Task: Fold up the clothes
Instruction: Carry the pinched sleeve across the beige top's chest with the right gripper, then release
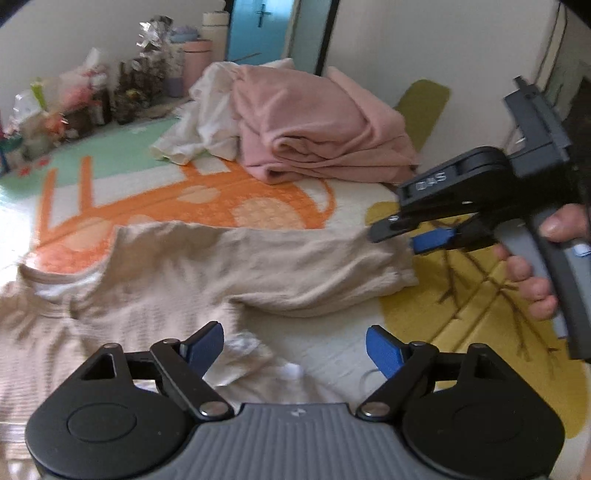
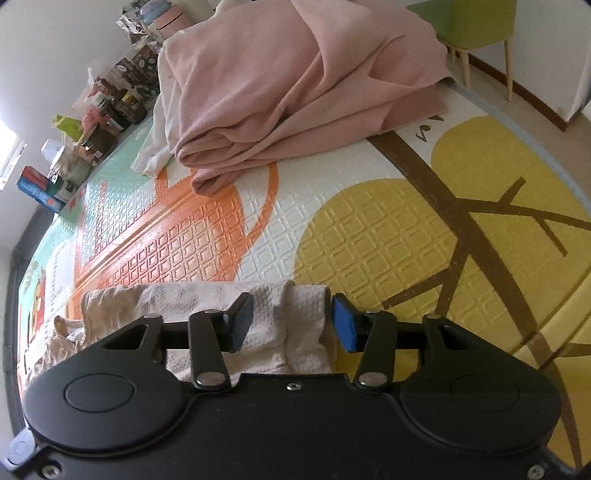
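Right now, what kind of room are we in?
Probably a room in a home: a patterned foam play mat covers the floor, loose clothes such as the pink garment lie on it, and a green chair stands near the wall.

Beige shirt (image 1: 155, 280) spread flat on play mat, neckline toward orange print, sleeve stretched toward yellow patch. Pink garment (image 2: 295, 85) loosely folded in heap beyond it, atop crumpled white garment (image 1: 199, 122).

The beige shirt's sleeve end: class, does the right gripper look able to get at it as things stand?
Probably yes. The right gripper already has the sleeve end of the beige shirt between its part-open jaws on the play mat, with nothing in the way.
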Tool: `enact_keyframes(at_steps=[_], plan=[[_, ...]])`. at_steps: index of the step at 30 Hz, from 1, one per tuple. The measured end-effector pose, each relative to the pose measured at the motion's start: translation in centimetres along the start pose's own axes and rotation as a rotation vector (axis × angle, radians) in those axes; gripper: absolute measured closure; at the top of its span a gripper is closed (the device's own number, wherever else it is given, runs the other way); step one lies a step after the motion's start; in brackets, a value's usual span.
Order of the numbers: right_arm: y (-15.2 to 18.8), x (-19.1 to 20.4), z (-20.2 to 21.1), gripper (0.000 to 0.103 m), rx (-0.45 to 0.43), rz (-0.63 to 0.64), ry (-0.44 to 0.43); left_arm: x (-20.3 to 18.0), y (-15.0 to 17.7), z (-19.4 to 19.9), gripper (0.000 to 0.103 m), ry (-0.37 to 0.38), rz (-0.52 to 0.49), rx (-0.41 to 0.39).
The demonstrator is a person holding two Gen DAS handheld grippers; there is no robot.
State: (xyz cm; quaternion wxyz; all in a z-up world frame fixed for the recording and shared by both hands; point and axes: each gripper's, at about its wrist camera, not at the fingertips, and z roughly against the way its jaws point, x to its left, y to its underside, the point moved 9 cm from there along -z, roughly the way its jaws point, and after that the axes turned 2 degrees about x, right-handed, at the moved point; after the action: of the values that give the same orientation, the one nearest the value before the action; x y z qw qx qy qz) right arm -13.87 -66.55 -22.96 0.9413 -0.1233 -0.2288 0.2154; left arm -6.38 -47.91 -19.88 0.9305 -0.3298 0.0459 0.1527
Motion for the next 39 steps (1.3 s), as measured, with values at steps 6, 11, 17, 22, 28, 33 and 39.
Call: enact_keyframes(at_steps=[6, 11, 17, 22, 28, 33, 39], plan=[[0.1, 0.3, -0.1, 0.082, -0.002, 0.011, -0.001, -0.4, 0.5, -1.0, 0.015, -0.003, -0.022, 0.015], [0.0, 0.9, 0.7, 0.09, -0.022, 0.025, -0.014, -0.1, 0.6, -1.3, 0.013, -0.004, -0.01, 0.035], [-0.5, 2.6, 2.7, 0.091, -0.047, 0.031, -0.037, 0.2, 0.5, -1.0, 0.013, 0.022, 0.026, 0.043], [-0.9, 5.4, 5.2, 0.091, -0.069, 0.072, -0.061, 0.6, 0.2, 0.4, 0.013, 0.054, 0.069, 0.028], [-0.5, 10.1, 7.7, 0.091, -0.075, 0.124, -0.121, 1.9, -0.5, 3.4, 0.013, 0.036, 0.096, -0.024], [0.4, 14.7, 8.6, 0.092, -0.07, 0.184, -0.172, 4.0, -0.3, 5.9, 0.013, -0.026, 0.144, -0.044], [2.0, 19.7, 8.6, 0.092, -0.058, 0.247, -0.206, 6.8, 0.4, 8.6, 0.013, -0.107, 0.212, -0.045]])
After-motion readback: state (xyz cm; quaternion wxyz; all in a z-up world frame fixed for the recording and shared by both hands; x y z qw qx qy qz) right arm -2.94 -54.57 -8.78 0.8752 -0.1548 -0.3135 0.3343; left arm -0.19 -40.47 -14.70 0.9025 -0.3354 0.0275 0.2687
